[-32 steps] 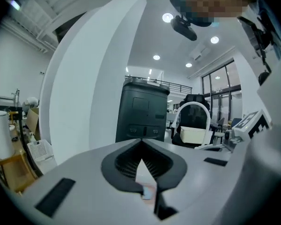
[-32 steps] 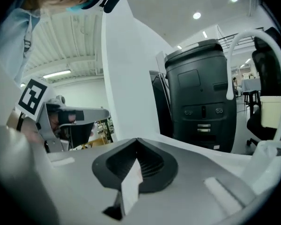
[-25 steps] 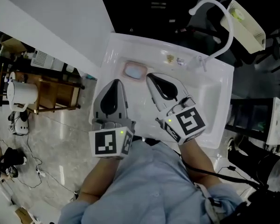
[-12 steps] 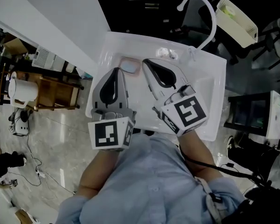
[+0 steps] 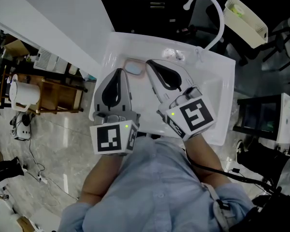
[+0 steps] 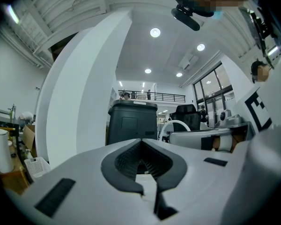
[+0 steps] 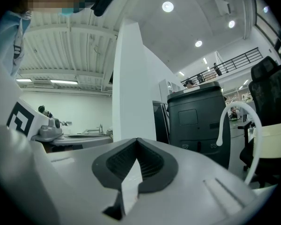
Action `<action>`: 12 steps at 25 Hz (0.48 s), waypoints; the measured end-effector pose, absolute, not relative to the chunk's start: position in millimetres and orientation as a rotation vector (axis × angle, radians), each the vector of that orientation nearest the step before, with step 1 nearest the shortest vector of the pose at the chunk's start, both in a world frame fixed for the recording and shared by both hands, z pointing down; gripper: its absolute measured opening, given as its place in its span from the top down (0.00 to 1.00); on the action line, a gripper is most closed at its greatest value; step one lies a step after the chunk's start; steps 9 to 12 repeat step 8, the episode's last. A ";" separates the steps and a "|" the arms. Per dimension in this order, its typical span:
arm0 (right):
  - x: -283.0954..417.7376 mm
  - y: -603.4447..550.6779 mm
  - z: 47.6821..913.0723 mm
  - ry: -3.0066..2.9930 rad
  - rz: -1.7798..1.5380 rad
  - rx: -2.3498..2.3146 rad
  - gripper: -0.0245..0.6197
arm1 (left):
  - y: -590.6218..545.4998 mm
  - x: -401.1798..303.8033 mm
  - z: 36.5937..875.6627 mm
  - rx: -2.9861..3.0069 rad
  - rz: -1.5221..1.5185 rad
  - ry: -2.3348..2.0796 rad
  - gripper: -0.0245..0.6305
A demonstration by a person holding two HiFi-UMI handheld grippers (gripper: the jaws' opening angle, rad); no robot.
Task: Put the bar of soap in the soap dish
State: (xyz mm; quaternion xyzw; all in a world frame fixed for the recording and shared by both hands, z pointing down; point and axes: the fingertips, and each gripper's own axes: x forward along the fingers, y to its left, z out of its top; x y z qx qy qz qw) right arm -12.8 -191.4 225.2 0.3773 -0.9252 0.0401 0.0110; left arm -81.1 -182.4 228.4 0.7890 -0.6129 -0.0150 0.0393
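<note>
Both claws, the left gripper (image 5: 118,71) and the right gripper (image 5: 149,63), are pressed together on nothing above the sink (image 5: 217,105), flanking the pink soap dish (image 5: 127,61) at upper centre, where the bar of soap (image 5: 135,68) seems to lie, so a careless dip or sideways swing could knock it out.
</note>
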 end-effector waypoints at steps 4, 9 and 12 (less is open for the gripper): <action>-11.9 -192.8 223.0 -2.896 0.117 1.174 0.96 | -184.0 -80.0 228.3 2.419 -0.042 -1.879 0.95; -12.9 -192.9 223.3 -2.901 0.120 1.163 0.96 | -186.0 -80.4 228.9 2.417 -0.039 -1.879 0.95; -12.9 -192.9 223.3 -2.901 0.120 1.163 0.96 | -186.0 -80.4 228.9 2.417 -0.039 -1.879 0.95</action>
